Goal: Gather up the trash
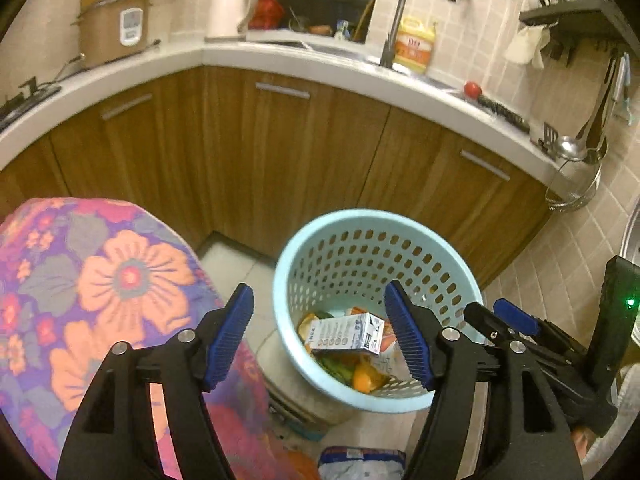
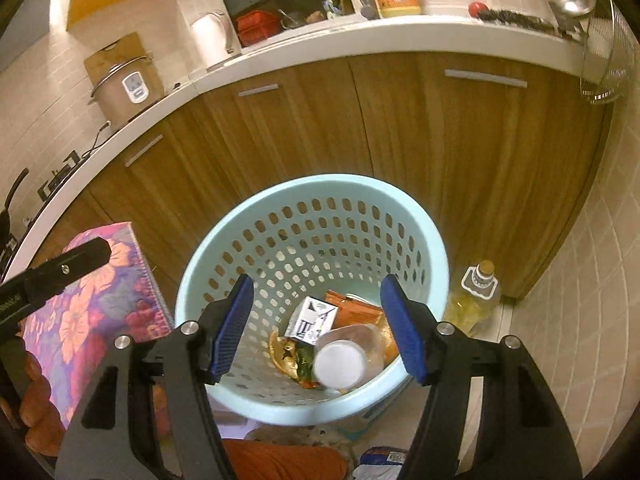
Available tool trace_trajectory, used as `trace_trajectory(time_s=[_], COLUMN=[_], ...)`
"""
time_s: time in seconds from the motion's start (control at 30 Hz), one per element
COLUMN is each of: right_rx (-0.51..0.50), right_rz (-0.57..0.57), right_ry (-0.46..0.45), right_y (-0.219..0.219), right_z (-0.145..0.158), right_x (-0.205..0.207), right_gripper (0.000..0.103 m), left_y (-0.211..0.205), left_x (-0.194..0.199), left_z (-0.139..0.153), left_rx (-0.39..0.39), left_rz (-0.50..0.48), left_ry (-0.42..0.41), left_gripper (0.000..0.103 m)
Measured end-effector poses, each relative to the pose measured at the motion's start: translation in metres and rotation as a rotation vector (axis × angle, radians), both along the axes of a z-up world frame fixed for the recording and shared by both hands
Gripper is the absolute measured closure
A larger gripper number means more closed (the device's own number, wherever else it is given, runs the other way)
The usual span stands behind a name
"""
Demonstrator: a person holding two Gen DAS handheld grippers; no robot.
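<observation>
A light blue perforated trash basket (image 1: 288, 280) stands on the floor before the wooden cabinets; it also shows in the right wrist view (image 2: 200, 280). Inside lie a small white carton (image 1: 346, 334), orange peels (image 1: 366, 380) and green scraps. The right wrist view also shows the carton (image 2: 314, 318), a clear plastic cup with a white lid (image 2: 340, 362) and an orange wrapper (image 2: 354, 308). My left gripper (image 1: 320, 340) is open and empty above the basket's near left. My right gripper (image 2: 316, 332) is open and empty right above the basket; its blue fingers (image 1: 514, 316) show in the left view.
A table with a floral cloth (image 1: 100, 280) stands left of the basket. A white-and-blue packet (image 1: 360, 464) lies on the floor in front. An oil bottle (image 2: 478, 292) stands right of the basket. Wooden cabinets (image 1: 280, 152) under a white counter (image 1: 320, 68) lie behind.
</observation>
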State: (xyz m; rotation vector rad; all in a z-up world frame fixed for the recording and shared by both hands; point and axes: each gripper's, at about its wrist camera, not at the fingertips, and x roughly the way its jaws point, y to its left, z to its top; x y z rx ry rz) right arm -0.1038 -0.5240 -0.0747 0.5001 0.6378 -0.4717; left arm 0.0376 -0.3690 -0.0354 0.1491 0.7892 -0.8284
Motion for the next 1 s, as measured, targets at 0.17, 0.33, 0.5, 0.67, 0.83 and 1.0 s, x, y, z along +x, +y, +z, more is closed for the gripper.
trace_trajectory(time_s=[0.17,0.33,0.5,0.67,0.83,1.0], right_rx=[-0.032,-0.067,-0.102,-0.134,-0.177,-0.222], right_rz=[0.031,0.066,0.102,0.145,0.214,0.281], right_ry=[-0.011,-0.024,-0.021,-0.029,-0.035,-0.043], right_y=[0.023,0.047,0.07,0.097,0.13,0.165], right_z=[0.016,0.032,0.044,0.057,0.07,0.083], right_x=[-0.005,-0.006,0.0,0.011,0.027,0.043], right_gripper=[0.041,0.041,0.04,0.038,0.036,0.034], left_y=[0.025,0.052,0.085,0.12,0.155,0.196], left_x=[-0.009,-0.018,-0.022,-0.022,-0.022,-0.021], left_z=[0.012,0.019,0.029,0.041,0.052,0.064], left_rx=[-0.038,-0.067,-0.09,-0.096,-0.092,-0.092], left_rz=[0.024,0.054,0.096,0.154,0.229,0.319], left_ry=[-0.018,-0.033,-0.068,-0.122,-0.183,-0.23], left_gripper=[0.034,0.032,0.026,0.022,0.02,0.019])
